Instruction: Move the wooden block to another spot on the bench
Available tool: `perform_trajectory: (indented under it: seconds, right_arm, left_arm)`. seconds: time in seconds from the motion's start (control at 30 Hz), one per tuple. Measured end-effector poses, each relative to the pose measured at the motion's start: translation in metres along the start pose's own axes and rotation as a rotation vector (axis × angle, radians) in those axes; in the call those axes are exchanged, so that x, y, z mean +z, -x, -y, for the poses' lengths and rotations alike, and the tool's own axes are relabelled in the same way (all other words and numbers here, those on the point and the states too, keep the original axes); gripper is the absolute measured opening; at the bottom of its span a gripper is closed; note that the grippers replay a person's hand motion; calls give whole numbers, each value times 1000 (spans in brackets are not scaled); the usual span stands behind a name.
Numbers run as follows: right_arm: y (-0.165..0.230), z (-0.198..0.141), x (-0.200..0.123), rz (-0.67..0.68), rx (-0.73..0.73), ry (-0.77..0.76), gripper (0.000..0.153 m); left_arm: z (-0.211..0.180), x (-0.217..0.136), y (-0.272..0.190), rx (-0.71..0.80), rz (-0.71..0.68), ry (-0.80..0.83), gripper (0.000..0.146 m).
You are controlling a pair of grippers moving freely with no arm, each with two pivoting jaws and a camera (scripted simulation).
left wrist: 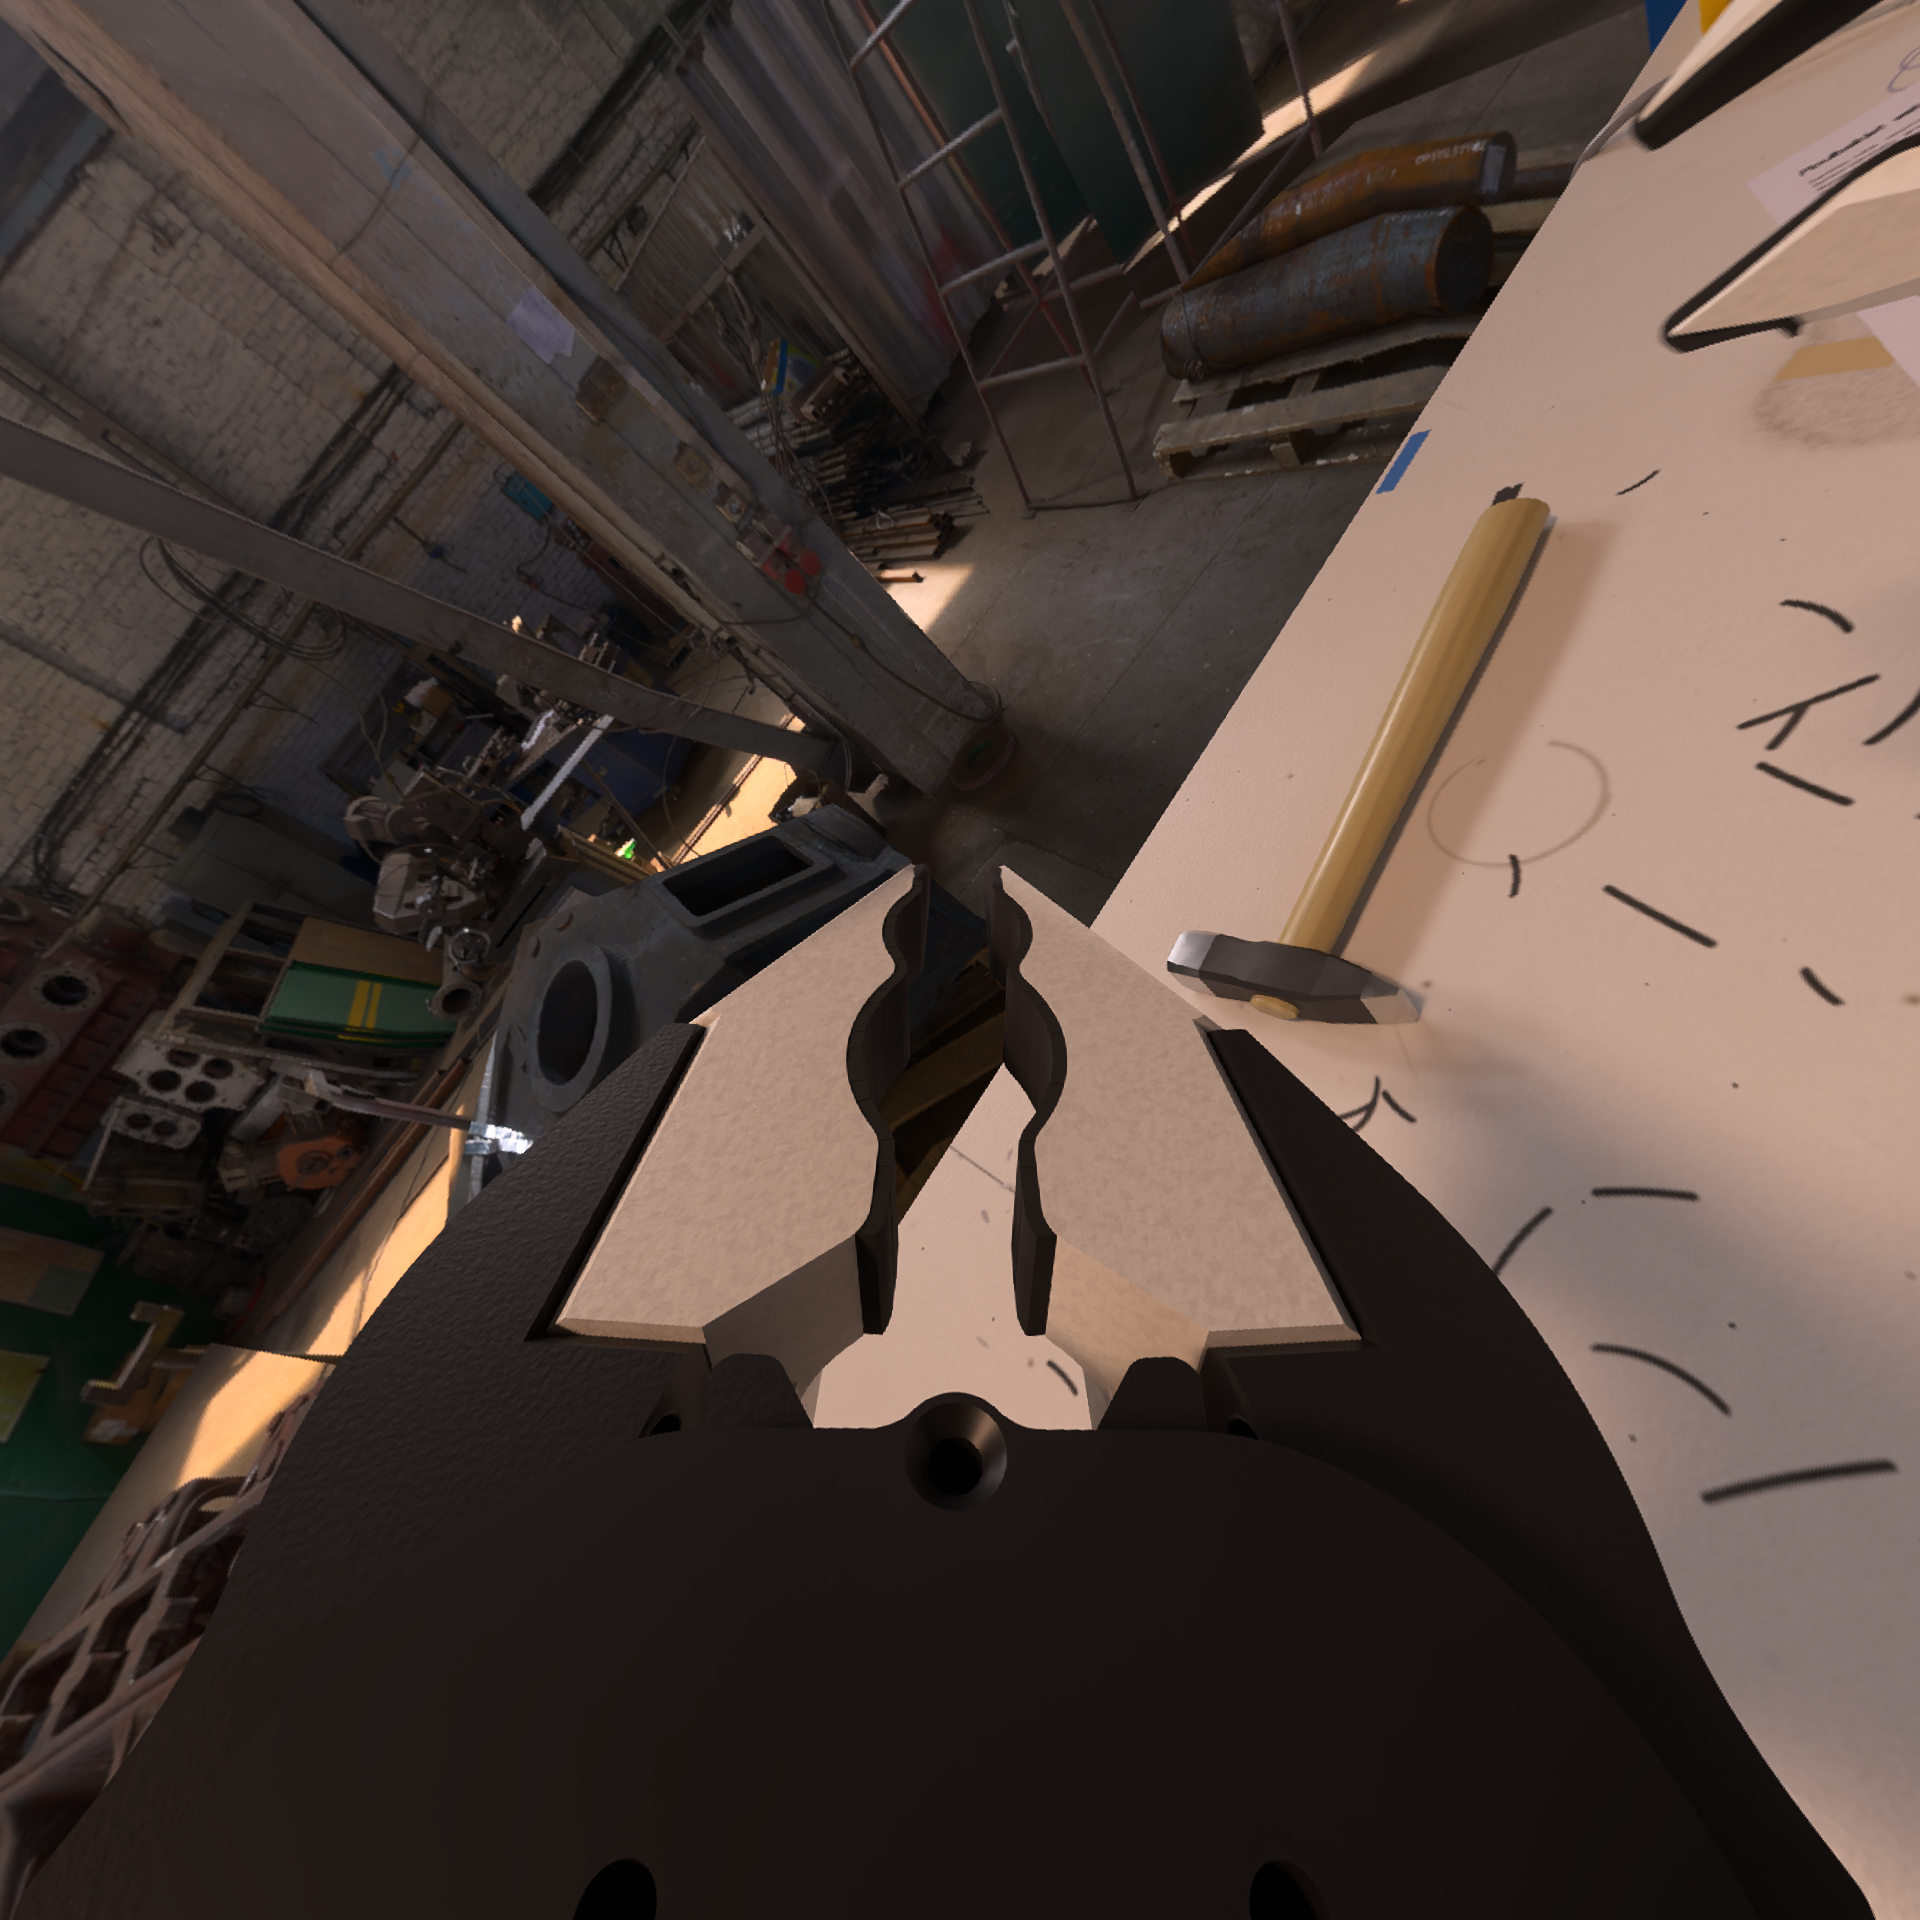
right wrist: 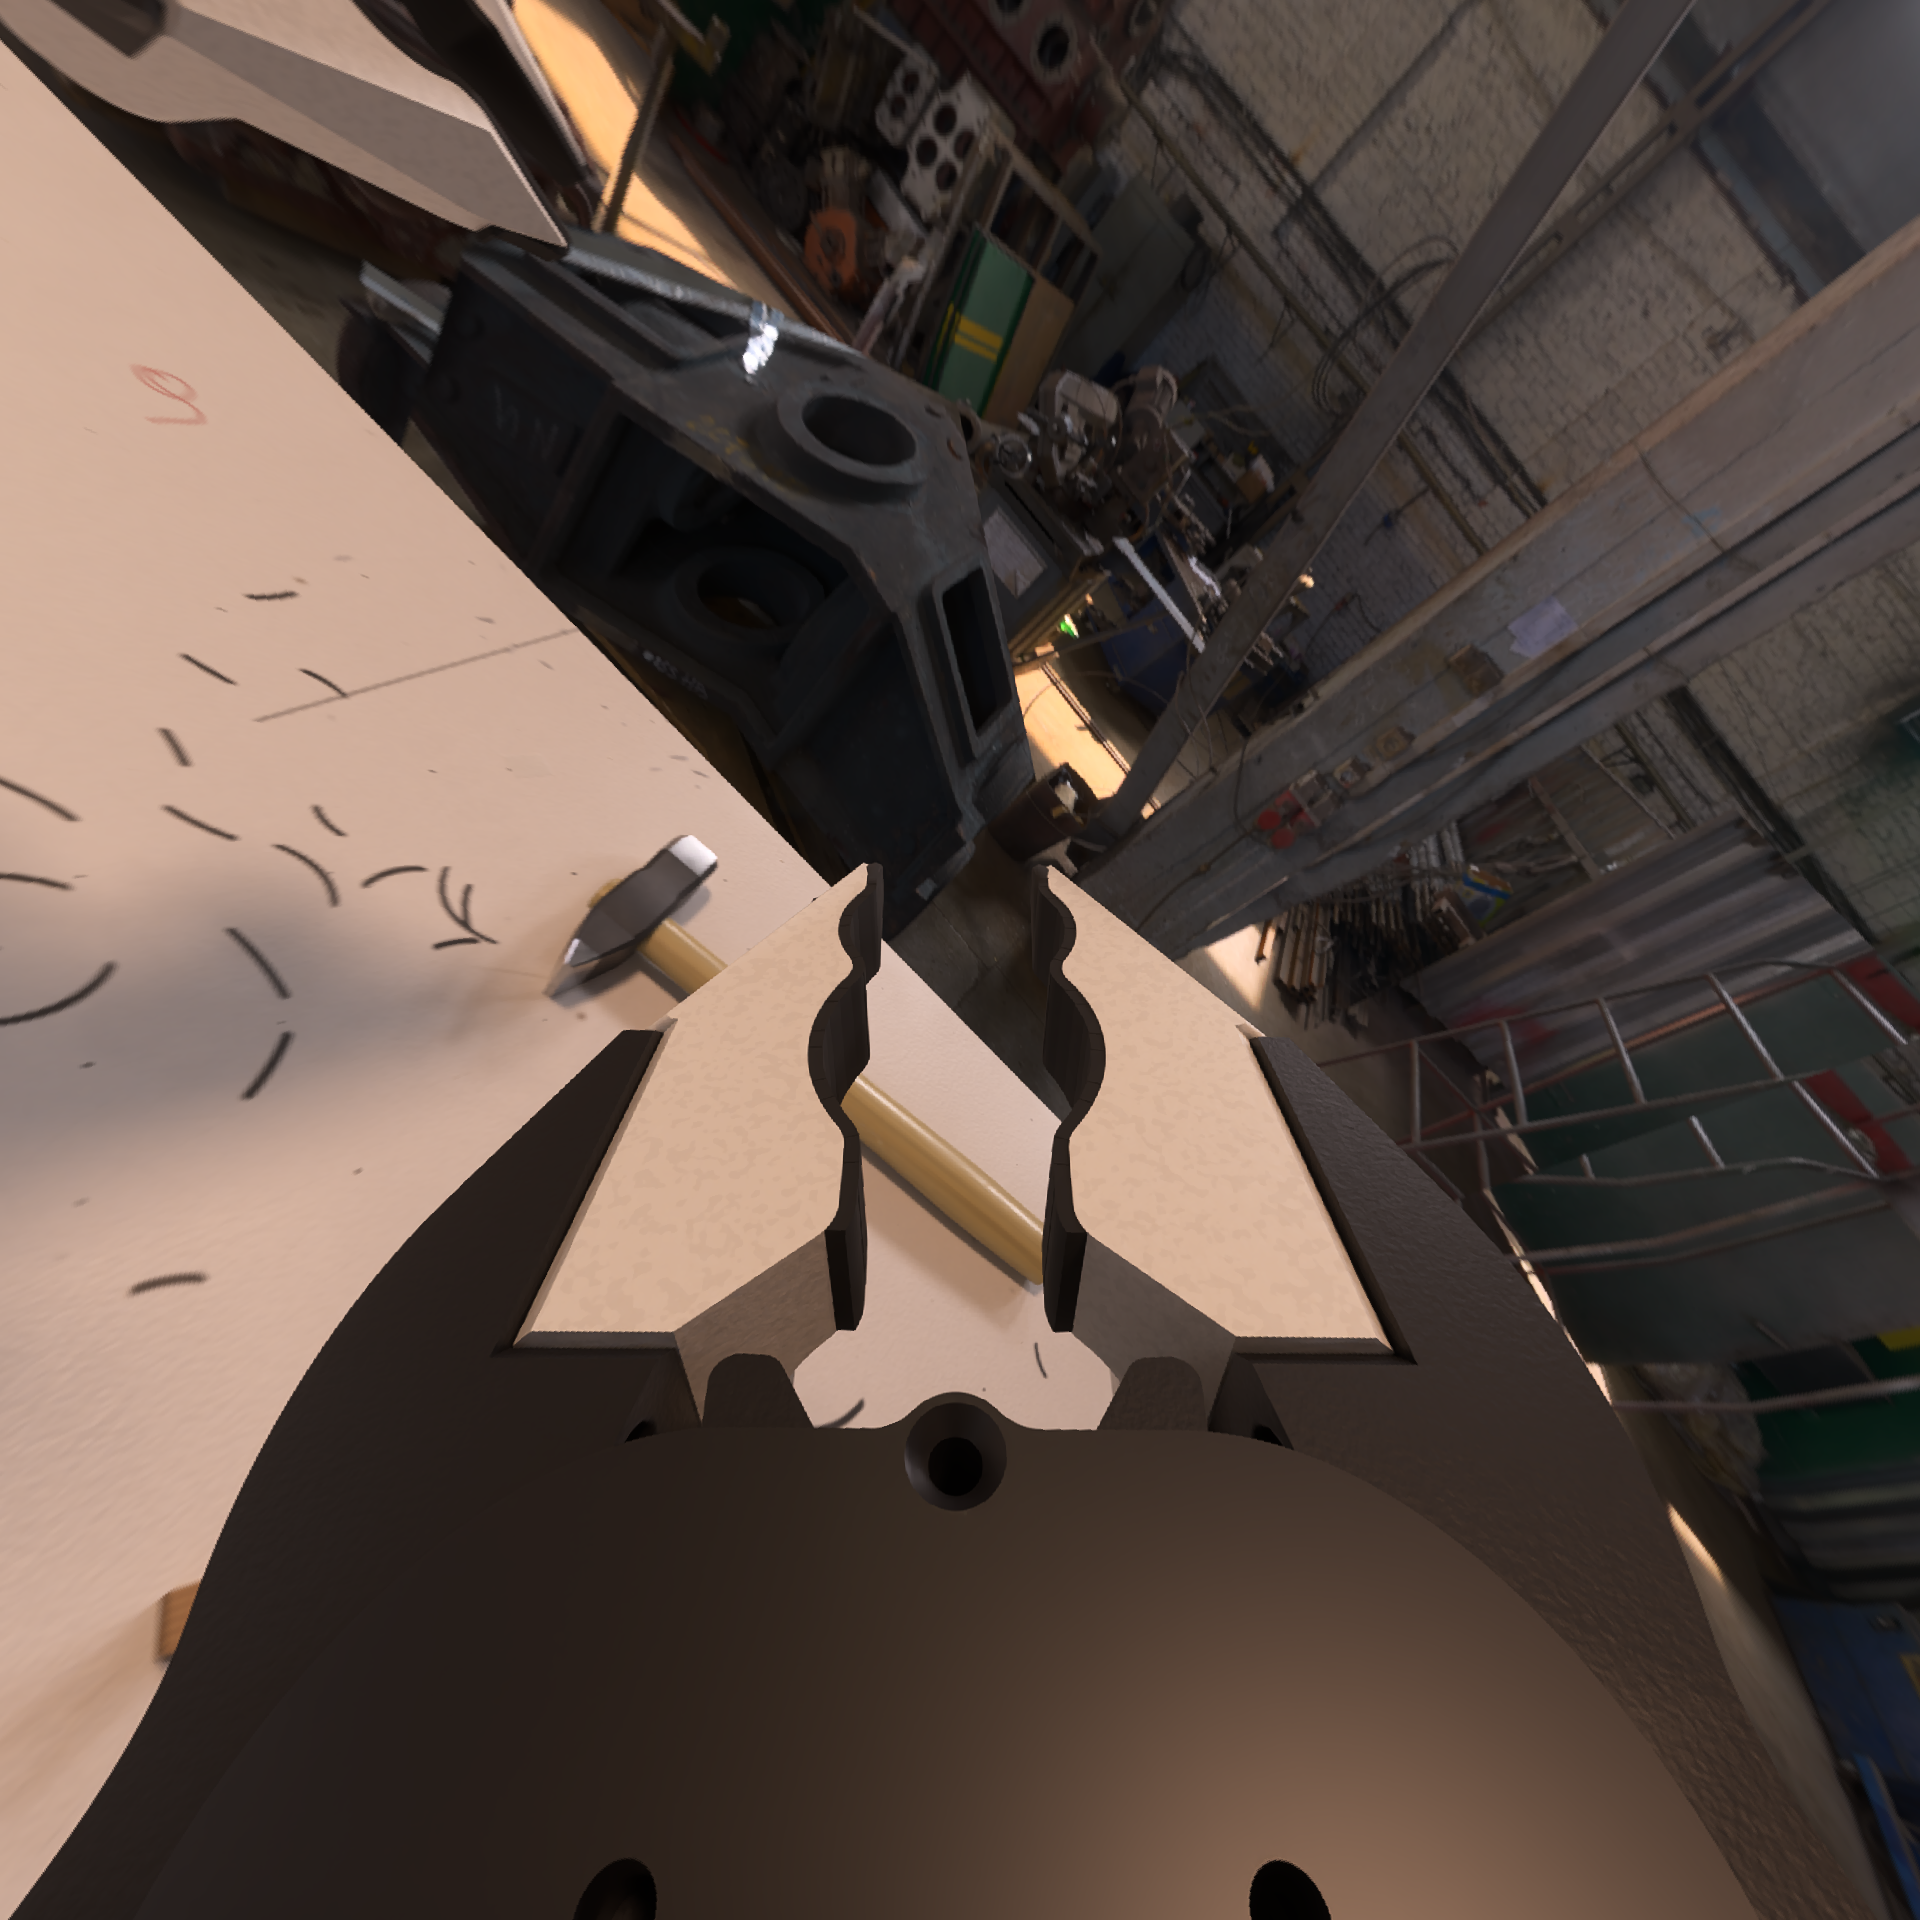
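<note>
Only a tan corner of the wooden block [right wrist: 179,1621] shows, at the lower left of the right wrist view, on the beige bench [right wrist: 260,1195]; my right gripper's body hides the rest. My right gripper [right wrist: 956,883] is open and empty, hovering over the bench's edge above a hammer's handle. My left gripper [left wrist: 961,883] is open with a narrow gap and empty, at the bench [left wrist: 1558,1091] edge, left of the hammer. A small tan patch [left wrist: 1834,362] under the right gripper [left wrist: 1829,249], far upper right, may be the block.
A hammer [left wrist: 1403,748] with a pale wooden handle and dark steel head lies near the bench edge; it also shows in the right wrist view [right wrist: 634,920]. The left gripper [right wrist: 312,114] shows at top left there. A paper sheet [left wrist: 1860,145] and blue tape [left wrist: 1403,462] lie on the bench.
</note>
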State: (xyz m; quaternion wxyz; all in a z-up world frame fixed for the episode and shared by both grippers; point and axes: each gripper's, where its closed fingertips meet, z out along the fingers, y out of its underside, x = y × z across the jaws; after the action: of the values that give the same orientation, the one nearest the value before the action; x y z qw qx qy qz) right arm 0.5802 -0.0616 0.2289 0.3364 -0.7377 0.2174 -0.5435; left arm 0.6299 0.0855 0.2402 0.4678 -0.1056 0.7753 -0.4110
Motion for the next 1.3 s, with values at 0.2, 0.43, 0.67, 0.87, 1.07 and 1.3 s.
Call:
perform_trajectory:
  seconds: [0.2, 0.43, 0.67, 0.87, 1.07, 1.3]
  right_arm:
    - [24, -7, -44, 16, -38, -59, 29]
    - [32, -20, -67, 27, -16, -70, 33]
    - [45, -70, -102, 213, 113, 43, 34]
    - [122, -119, -98, 508, 205, 207, 42]
    - [171, -155, -64, 584, 204, 383, 25]
    - [166, -149, -64, 605, 277, 348, 9]
  left_arm:
    - [10, -23, -10, 48, -5, -30, 15]
    - [43, -18, -30, 128, -26, -40, 24]
    - [38, -71, -63, 100, -124, -18, 36]
    - [-16, -119, -105, 53, -238, 106, 38]
    - [-49, -145, -145, -33, -296, 151, 36]
    - [-53, -155, -165, -124, -318, 123, 34]
